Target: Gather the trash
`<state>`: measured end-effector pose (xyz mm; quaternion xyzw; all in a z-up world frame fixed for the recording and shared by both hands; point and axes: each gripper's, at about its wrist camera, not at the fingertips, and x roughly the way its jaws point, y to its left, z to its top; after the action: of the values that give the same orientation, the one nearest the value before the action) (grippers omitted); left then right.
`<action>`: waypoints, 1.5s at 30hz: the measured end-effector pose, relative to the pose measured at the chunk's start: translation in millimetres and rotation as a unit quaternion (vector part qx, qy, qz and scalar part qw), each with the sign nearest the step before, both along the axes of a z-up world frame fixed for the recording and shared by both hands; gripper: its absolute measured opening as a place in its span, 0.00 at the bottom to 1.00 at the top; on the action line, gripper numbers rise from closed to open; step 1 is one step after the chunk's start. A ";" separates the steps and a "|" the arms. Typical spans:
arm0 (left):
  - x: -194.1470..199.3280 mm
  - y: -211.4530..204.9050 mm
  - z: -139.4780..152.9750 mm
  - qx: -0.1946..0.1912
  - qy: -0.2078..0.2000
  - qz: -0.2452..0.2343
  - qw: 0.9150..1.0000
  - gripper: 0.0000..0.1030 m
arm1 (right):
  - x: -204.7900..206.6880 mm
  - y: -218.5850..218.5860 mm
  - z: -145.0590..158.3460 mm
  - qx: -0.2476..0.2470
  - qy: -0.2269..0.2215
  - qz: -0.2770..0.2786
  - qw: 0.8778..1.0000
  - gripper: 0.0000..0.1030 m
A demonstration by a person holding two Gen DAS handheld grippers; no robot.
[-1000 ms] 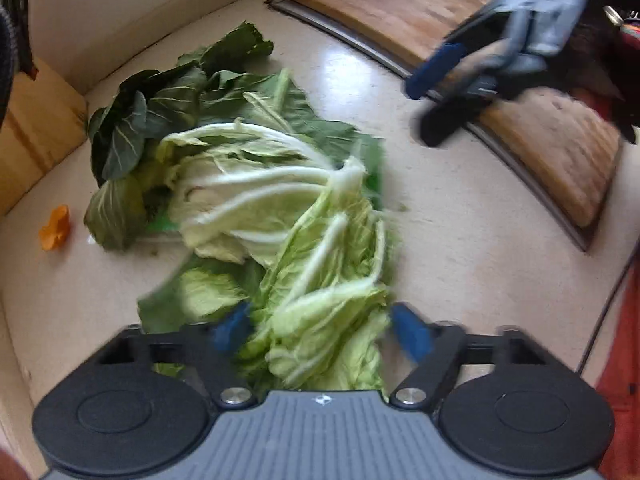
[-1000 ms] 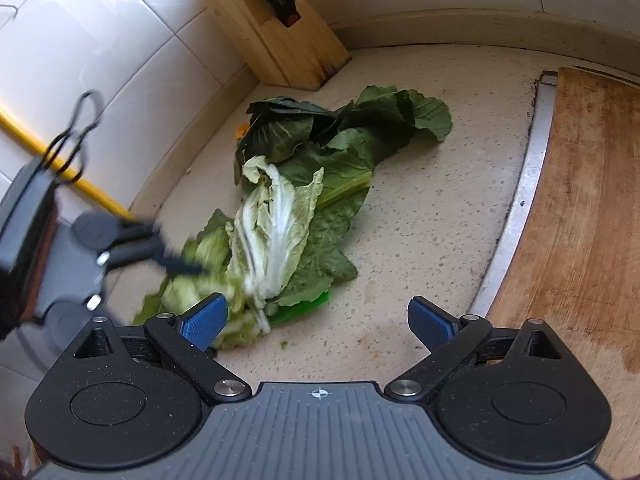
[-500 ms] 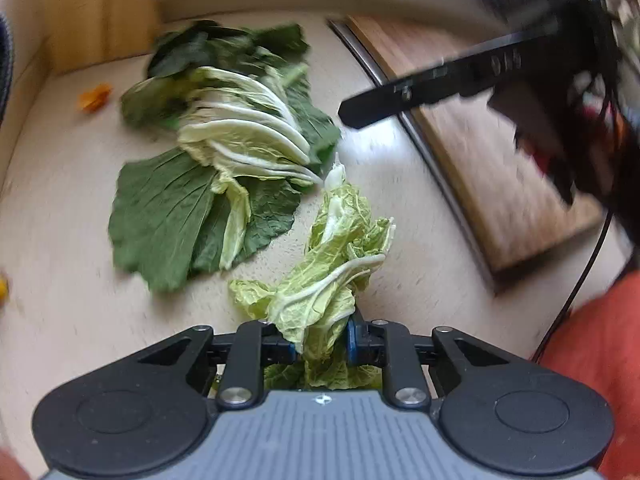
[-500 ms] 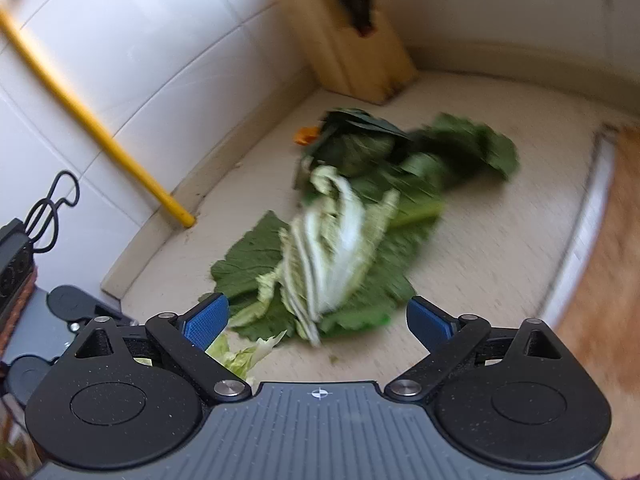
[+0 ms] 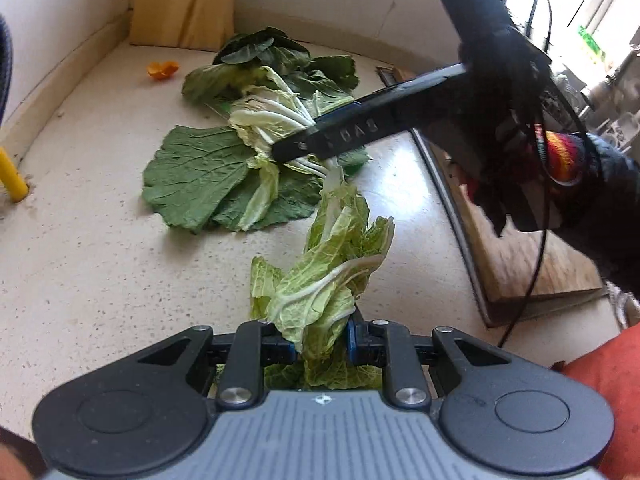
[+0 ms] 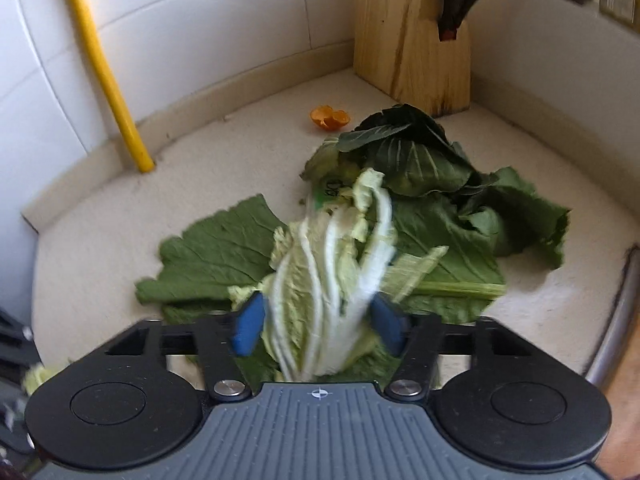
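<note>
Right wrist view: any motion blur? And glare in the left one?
Right wrist view: yes, the pale cabbage leaves between the right gripper fingers are smeared, as are the blue fingertips; the knife block stays sharp. Left wrist view: mostly crisp, with window glare on the counter and blown-out highlights top right; fisheye bends the cutting board edge.
</note>
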<state>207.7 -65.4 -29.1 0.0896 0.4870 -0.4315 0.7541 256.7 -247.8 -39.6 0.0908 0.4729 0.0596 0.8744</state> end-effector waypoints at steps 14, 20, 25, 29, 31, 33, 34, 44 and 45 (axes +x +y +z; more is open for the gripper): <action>-0.4 -25.9 0.0 0.050 -0.102 -0.050 0.992 0.60 | 1.1 -10.3 5.3 0.025 0.020 -0.006 0.999 0.83; -1.9 -45.6 -8.7 0.085 -0.168 -0.069 0.980 0.72 | 2.2 6.8 -1.8 -0.040 0.005 0.005 0.999 0.56; -4.8 -51.8 -10.5 0.066 -0.125 -0.103 0.985 0.27 | 0.2 -6.2 3.7 0.002 0.019 0.001 1.000 0.33; -5.2 -44.9 -8.0 0.063 -0.104 -0.110 0.986 0.22 | -11.4 -20.7 9.8 0.126 0.033 -0.008 0.991 0.27; 0.7 -37.9 -6.8 0.044 -0.068 -0.097 0.992 0.21 | -21.8 -24.5 13.6 0.164 0.034 -0.010 0.986 0.27; 4.5 -32.7 -6.9 0.029 -0.044 -0.082 0.995 0.21 | -32.0 -26.1 18.1 0.170 0.035 -0.008 0.985 0.27; 4.3 -30.4 -7.1 0.025 -0.041 -0.076 0.996 0.21 | -36.4 -26.3 19.5 0.160 0.035 -0.009 0.986 0.27; -7.1 -34.5 -8.7 0.058 -0.083 -0.072 0.992 0.41 | -34.3 -22.2 10.6 0.099 0.041 -0.001 0.994 0.75; -7.8 -36.4 -9.1 0.062 -0.093 -0.072 0.991 0.45 | -30.7 -19.5 9.4 0.099 0.040 0.002 0.994 0.75</action>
<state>199.8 -101.8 -38.2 0.2111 0.4329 -0.4436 0.7558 226.0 -267.3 -30.2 0.1779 0.4998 0.1042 0.8412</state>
